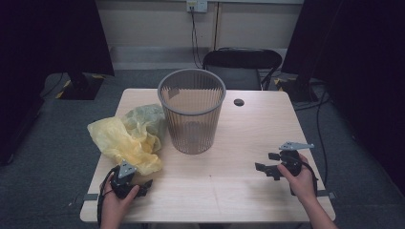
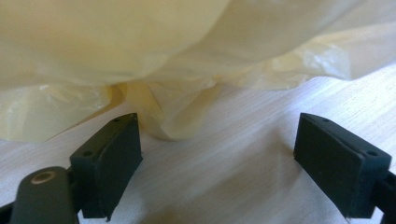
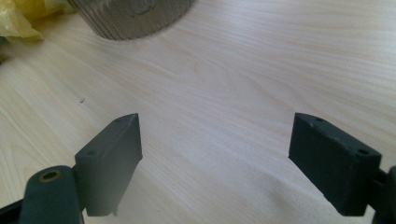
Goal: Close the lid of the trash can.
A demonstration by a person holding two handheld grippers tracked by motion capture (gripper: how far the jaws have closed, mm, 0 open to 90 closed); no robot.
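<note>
Crumpled yellow plastic bag point(image 1: 125, 139), lying left of mesh bin point(image 1: 192, 110)

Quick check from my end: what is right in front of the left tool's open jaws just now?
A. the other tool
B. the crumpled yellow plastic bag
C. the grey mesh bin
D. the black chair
B: in the left gripper view the yellow plastic bag lies on the table just ahead of the left tool, whose jaws stand apart with only a fold of the bag near the left one.

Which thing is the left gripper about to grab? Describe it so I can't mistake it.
Start from the grey mesh wastebasket at mid-table. To its left lies a crumpled yellow plastic bag, its near edge just ahead of the open left gripper. It is the only soft, translucent thing there.
</note>
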